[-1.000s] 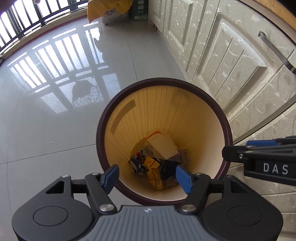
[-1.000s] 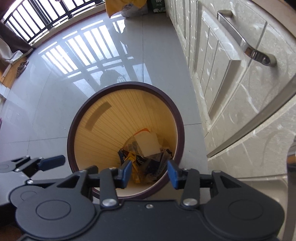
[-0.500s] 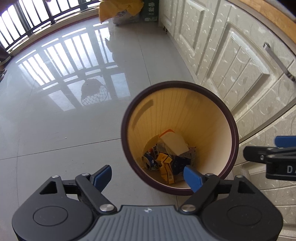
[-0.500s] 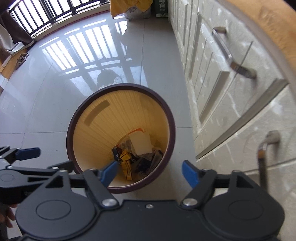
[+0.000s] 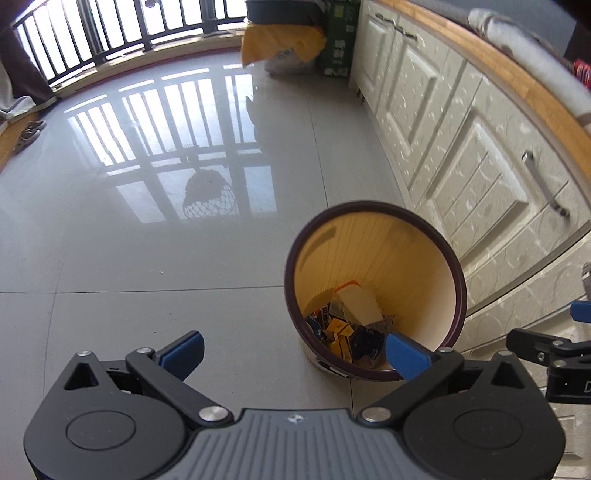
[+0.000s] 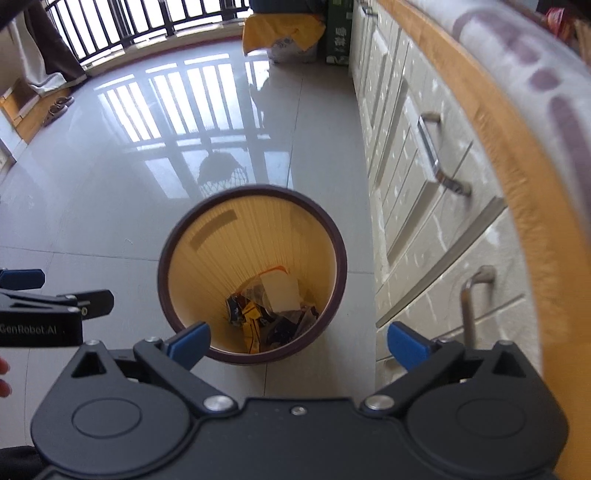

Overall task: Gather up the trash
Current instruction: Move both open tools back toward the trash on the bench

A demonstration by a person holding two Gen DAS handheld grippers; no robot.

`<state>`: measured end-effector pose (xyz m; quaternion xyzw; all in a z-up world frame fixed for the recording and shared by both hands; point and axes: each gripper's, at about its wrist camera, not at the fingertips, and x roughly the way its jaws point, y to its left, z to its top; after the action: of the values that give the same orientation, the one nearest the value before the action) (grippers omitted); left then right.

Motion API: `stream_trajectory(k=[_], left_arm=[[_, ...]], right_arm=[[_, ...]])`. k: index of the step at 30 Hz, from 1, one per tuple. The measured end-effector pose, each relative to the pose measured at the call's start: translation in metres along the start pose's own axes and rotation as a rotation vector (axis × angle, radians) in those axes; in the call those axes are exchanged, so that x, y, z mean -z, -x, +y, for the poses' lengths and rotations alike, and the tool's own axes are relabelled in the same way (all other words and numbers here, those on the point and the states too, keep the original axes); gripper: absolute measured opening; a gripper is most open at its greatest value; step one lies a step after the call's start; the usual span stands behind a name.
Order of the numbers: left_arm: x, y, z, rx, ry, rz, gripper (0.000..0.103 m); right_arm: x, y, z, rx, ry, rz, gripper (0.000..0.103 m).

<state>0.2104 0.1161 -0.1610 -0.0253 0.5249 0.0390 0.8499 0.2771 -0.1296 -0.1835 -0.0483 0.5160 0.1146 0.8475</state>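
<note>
A round trash bin with a dark brown rim and yellow inside stands on the tiled floor by the cabinets; it also shows in the right wrist view. Crumpled wrappers and a white paper piece lie at its bottom, and show in the right wrist view too. My left gripper is open and empty, held above the floor left of the bin. My right gripper is open and empty, above the bin's near rim. Each gripper shows at the edge of the other's view.
Cream cabinet doors with metal handles run along the right under a wooden counter edge. A yellow cloth over a bag and a green box stand at the far end. A balcony railing lies beyond the glossy floor.
Both grippers have opened wider and pulled up and back from the bin, which now looks smaller. The left gripper has shifted left, off the bin.
</note>
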Motion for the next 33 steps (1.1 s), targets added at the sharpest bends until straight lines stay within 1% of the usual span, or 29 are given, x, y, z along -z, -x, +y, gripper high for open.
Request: stream_trajectory(k=[4, 8, 11, 15, 18, 23, 28, 33], left_arm=[[-0.002, 0.027, 0.003, -0.012, -0.021, -0.035, 0.103], [-0.009, 0.056, 0.009, -0.02, 0.001, -0.084, 0.103], [-0.016, 0.079, 0.01, -0.031, -0.007, -0.13, 0.103], [-0.024, 0.109, 0.007, -0.038, -0.027, -0.19, 0.103], [-0.029, 0.129, -0.001, -0.041, -0.043, -0.244, 0.103], [-0.041, 0.156, -0.026, -0.009, -0.09, -0.336, 0.103], [-0.055, 0.18, -0.065, 0.055, -0.138, -0.424, 0.103], [-0.07, 0.199, -0.113, 0.129, -0.201, -0.503, 0.103]], right_arm=[[0.0, 0.024, 0.004, 0.019, 0.025, -0.048, 0.103], [-0.001, 0.051, 0.008, 0.024, 0.053, -0.102, 0.103], [-0.003, 0.075, 0.007, -0.008, 0.058, -0.149, 0.103], [-0.009, 0.111, 0.006, -0.014, 0.085, -0.235, 0.103], [-0.015, 0.137, -0.004, -0.005, 0.089, -0.3, 0.103], [-0.023, 0.182, -0.034, 0.009, 0.058, -0.426, 0.103], [-0.021, 0.224, -0.075, 0.044, 0.007, -0.551, 0.103], [-0.019, 0.249, -0.116, 0.103, -0.027, -0.633, 0.103]])
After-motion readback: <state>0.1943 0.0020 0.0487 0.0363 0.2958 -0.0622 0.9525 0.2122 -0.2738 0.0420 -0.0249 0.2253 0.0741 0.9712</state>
